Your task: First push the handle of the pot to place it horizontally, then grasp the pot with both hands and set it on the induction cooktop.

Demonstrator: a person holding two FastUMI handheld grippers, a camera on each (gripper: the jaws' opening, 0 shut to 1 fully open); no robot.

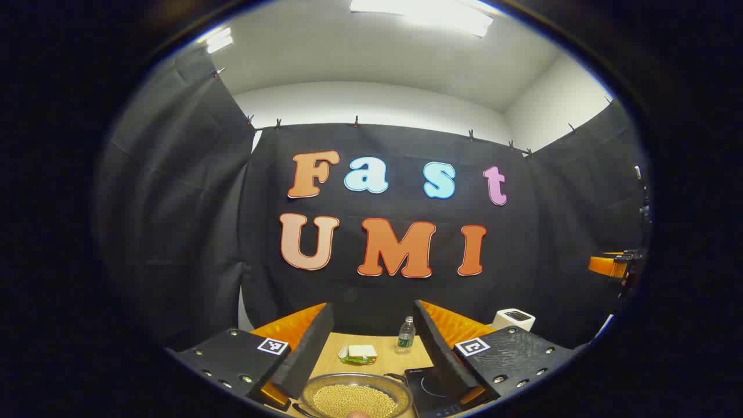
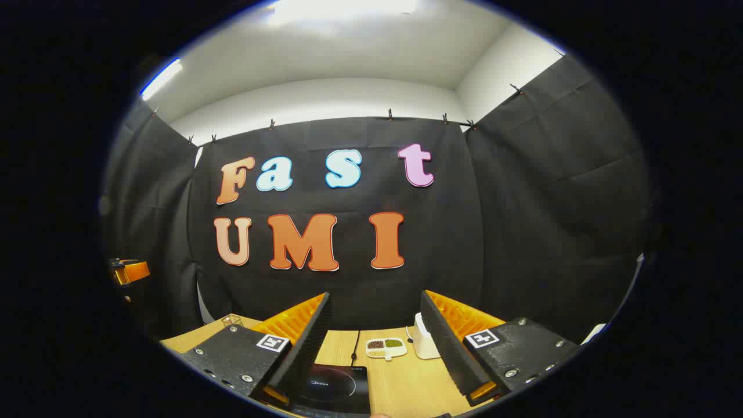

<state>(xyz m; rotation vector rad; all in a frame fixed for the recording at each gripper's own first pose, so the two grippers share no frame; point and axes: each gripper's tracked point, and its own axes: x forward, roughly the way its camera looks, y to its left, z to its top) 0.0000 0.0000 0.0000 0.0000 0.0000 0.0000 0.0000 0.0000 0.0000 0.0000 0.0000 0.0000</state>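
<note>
A shallow metal pot [image 1: 355, 398] full of yellow beans sits on the wooden table at the bottom of the left gripper view, with a small metal handle [image 1: 397, 377] on its right rim. My left gripper [image 1: 373, 307] hangs open above and in front of it, touching nothing. The black induction cooktop [image 1: 430, 388] lies just right of the pot. In the right gripper view the cooktop [image 2: 334, 388] lies low between the fingers, and my right gripper [image 2: 375, 296] is open and holds nothing.
Behind the pot lie a sandwich on a plate [image 1: 358, 354] and a water bottle [image 1: 406, 335]. A white appliance [image 1: 514, 318] stands at the back right. A small dish of beans [image 2: 386, 347] and a white object [image 2: 424, 343] sit behind the cooktop.
</note>
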